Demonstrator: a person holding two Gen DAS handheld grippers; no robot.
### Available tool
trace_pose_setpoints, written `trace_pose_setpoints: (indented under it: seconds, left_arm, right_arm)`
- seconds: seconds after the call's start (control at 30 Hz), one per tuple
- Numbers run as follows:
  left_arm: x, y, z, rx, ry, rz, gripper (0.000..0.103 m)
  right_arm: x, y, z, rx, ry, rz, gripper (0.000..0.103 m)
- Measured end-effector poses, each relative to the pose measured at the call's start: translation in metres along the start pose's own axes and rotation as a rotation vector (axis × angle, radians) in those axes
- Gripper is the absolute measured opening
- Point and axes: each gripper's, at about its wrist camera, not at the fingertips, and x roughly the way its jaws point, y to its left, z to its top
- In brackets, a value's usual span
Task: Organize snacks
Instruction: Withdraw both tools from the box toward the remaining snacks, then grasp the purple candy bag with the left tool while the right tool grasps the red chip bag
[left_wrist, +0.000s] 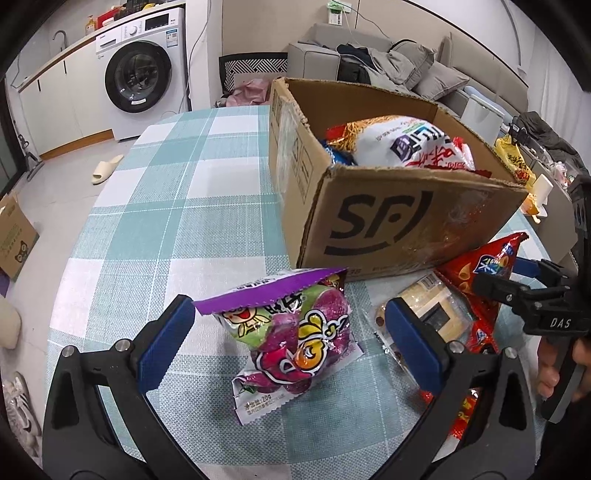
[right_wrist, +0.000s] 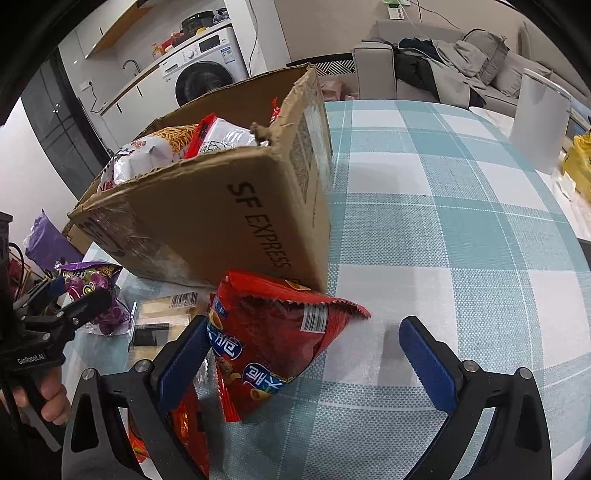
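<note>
A teal-and-white checked cloth (left_wrist: 177, 206) covered the desk. The brown cardboard box (left_wrist: 388, 218) bore black lettering. One crinkled snack packet (left_wrist: 291, 332) was purple and green, another glossy packet (right_wrist: 273, 339) red with blue lettering. Both grippers were black with blue pads (left_wrist: 166, 343).

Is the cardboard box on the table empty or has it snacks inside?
Not empty: snack bags rise above the cardboard box rim.

Right gripper (right_wrist: 303, 350) spread wide around a red snack bag (right_wrist: 273, 339) on the checked tablecloth (right_wrist: 443, 229). Cardboard box (right_wrist: 221, 221) directly behind, snacks inside. Purple packet (right_wrist: 92, 280) at left, near left gripper (right_wrist: 70, 302).
</note>
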Motion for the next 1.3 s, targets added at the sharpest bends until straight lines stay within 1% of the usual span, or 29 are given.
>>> trace_pose_setpoints:
  seconds: [0.2, 0.27, 0.33, 0.43, 0.57, 0.6, 0.63, 0.77, 0.9, 1.23, 1.3]
  left_arm:
    - [0.005, 0.001, -0.001, -0.001, 0.009, 0.001, 0.102]
    - [0.005, 0.001, -0.002, 0.000, 0.009, 0.000, 0.102]
    - [0.005, 0.001, -0.002, 0.001, 0.009, -0.001, 0.102]
    - [0.004, 0.001, -0.003, 0.002, 0.009, -0.001, 0.102]
    - [0.002, 0.000, -0.003, 0.004, 0.008, -0.002, 0.102]
    - [0.002, 0.000, -0.003, 0.004, 0.008, -0.003, 0.102]
    - [0.003, 0.000, -0.003, 0.004, 0.008, -0.003, 0.102]
    - [0.002, 0.000, -0.003, 0.004, 0.008, -0.002, 0.102]
    - [0.001, -0.001, -0.004, 0.006, 0.008, -0.005, 0.102]
    - [0.001, -0.004, -0.005, 0.016, 0.013, -0.020, 0.102]
    - [0.000, -0.004, -0.006, 0.016, 0.014, -0.033, 0.100]
  right_arm:
    - [0.000, 0.002, -0.001, 0.002, -0.021, 0.008, 0.101]
    - [-0.001, 0.002, 0.000, -0.003, -0.024, 0.016, 0.096]
    - [-0.002, 0.004, -0.001, -0.008, -0.024, 0.023, 0.085]
    - [-0.003, 0.006, -0.001, -0.015, -0.022, 0.037, 0.078]
    - [-0.006, 0.005, -0.002, -0.008, -0.025, 0.054, 0.072]
    - [-0.007, 0.005, -0.002, -0.006, -0.024, 0.068, 0.065]
    - [-0.008, 0.005, -0.002, -0.005, -0.027, 0.073, 0.062]
    - [-0.012, 0.006, -0.003, -0.013, -0.029, 0.081, 0.060]
    - [-0.015, 0.005, -0.002, -0.015, -0.029, 0.103, 0.055]
    - [-0.022, 0.009, -0.002, -0.030, -0.036, 0.114, 0.054]
    - [-0.023, 0.008, -0.003, -0.031, -0.037, 0.114, 0.054]
